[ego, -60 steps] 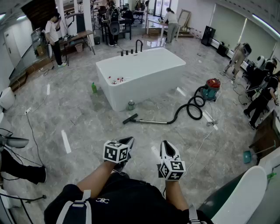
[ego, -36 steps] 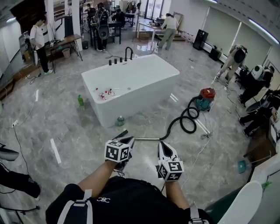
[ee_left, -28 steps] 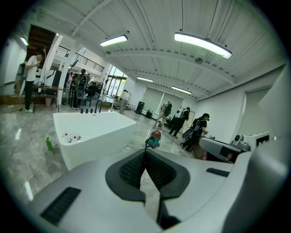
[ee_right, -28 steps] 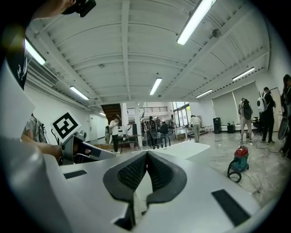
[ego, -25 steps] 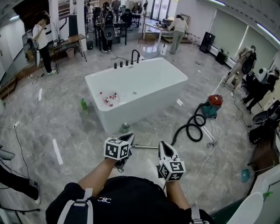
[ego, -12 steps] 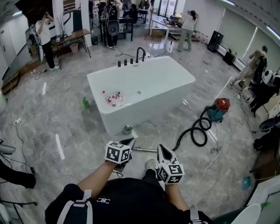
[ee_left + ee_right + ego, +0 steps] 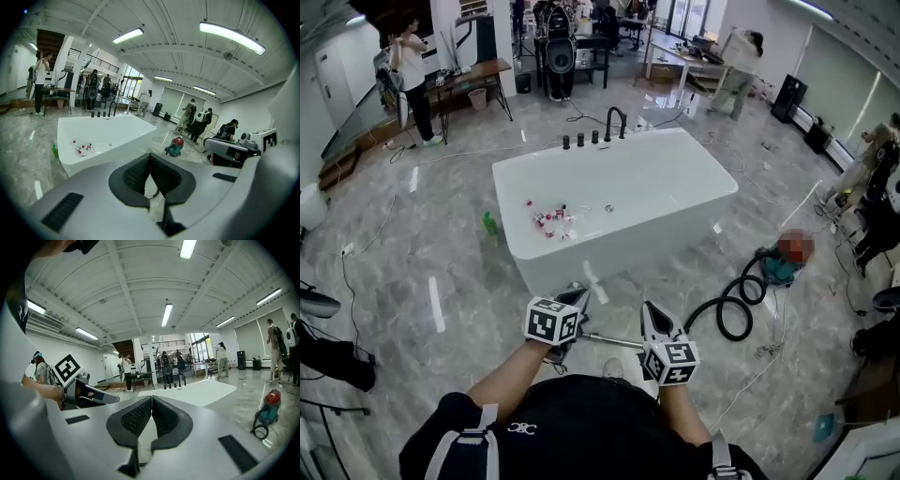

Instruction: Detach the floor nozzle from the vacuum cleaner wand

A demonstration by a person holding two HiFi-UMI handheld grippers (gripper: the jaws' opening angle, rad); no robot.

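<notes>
Presently holding left gripper [image 7: 578, 296] and right gripper [image 7: 649, 310] shut, empty, low above wand [image 7: 614, 340] on floor beside tub [image 7: 581, 253]; presumably closing in before opening. Nozzle hidden behind left gripper.

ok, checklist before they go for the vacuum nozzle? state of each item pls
1. Left gripper jaws open for a grasp: not ok. They are shut, with nothing between them.
2. Right gripper jaws open: not ok. Shut and empty too.
3. Wand located: ok. The head view shows a short stretch on the floor between the two grippers.
4. Nozzle in sight: cannot tell. The left gripper covers where that end of the wand runs.
5. Hose slack: ok. It lies in a loose loop on the floor to the right.
</notes>
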